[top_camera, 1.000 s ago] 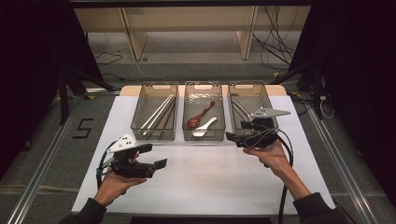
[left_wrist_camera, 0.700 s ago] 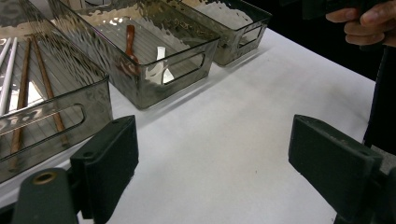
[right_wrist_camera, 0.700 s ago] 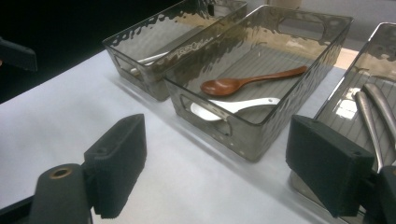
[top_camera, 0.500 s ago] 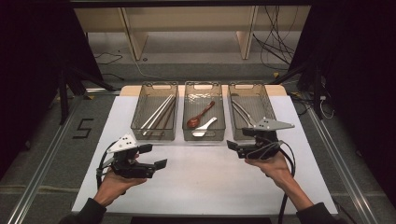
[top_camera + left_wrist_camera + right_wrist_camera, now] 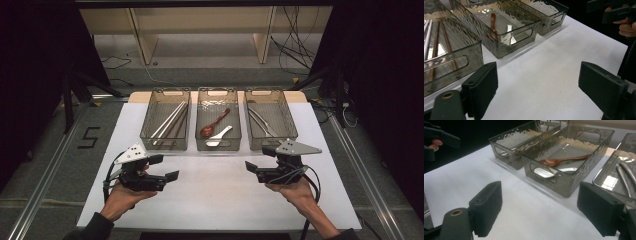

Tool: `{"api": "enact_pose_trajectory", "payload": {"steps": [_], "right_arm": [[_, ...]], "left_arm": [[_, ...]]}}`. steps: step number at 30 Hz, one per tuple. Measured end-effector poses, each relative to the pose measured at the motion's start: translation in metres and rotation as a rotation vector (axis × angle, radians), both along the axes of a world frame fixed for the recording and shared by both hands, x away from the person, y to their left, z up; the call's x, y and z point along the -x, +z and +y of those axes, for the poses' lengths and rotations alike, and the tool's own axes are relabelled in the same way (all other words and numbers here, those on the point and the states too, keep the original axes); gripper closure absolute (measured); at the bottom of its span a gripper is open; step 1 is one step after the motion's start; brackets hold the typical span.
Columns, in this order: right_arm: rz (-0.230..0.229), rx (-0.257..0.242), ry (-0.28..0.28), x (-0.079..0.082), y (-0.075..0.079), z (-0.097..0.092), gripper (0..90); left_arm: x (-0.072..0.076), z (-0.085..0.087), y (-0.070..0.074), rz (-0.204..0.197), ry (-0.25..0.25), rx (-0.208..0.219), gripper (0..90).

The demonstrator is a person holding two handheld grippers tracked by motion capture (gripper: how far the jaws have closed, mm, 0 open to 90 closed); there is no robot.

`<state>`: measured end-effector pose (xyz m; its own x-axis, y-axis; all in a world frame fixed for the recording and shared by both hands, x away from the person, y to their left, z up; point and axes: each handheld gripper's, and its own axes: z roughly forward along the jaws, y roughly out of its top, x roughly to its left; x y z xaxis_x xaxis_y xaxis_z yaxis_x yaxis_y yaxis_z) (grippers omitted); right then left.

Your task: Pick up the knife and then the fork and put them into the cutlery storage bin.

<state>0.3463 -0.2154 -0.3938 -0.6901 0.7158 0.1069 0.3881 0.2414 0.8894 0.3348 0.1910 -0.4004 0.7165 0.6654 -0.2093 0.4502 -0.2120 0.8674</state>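
Note:
Three clear bins stand in a row at the back of the white table [image 5: 215, 195]. The left bin [image 5: 164, 148] holds chopsticks [image 5: 169, 121]. A brown wooden spoon [image 5: 212, 125] and a white spoon [image 5: 219, 136] lie in the middle bin [image 5: 218, 148]. Metal utensils [image 5: 260, 122] lie in the right bin [image 5: 265, 92]. My left gripper [image 5: 164, 167] hovers in front of the left bin, open and empty, jaws pointing right. My right gripper [image 5: 259, 159] is open and empty in front of the right bin, jaws pointing left. The left gripper [image 5: 541, 90] and right gripper [image 5: 541, 210] show wide gaps over bare table.
The bins sit close together along the far part of the table. Bare white surface lies between the two grippers and in front of the bins. A cable trails from each gripper toward the person. Dark floor and metal rails border the table on both sides.
My right gripper has drawn back from the right bin toward the person and lowered over the table front. The left gripper has stayed put.

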Motion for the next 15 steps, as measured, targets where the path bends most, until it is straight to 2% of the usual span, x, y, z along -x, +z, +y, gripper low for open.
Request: {"api": "enact_pose_trajectory", "payload": {"steps": [5, 10, 15], "right_arm": [[-0.001, -0.025, -0.004, 0.009, -0.004, -0.004, 21.0], [0.008, -0.03, -0.002, 0.015, -0.009, -0.008, 20.0], [-0.004, -0.033, -0.009, 0.022, -0.01, -0.012, 19.1]], "left_arm": [[0.0, 0.0, 0.0, 0.0, -0.003, 0.007, 15.6], [0.001, -0.001, -0.001, 0.003, -0.004, 0.01, 15.6], [0.001, 0.001, 0.0, -0.002, -0.005, 0.019, 15.6]]}}
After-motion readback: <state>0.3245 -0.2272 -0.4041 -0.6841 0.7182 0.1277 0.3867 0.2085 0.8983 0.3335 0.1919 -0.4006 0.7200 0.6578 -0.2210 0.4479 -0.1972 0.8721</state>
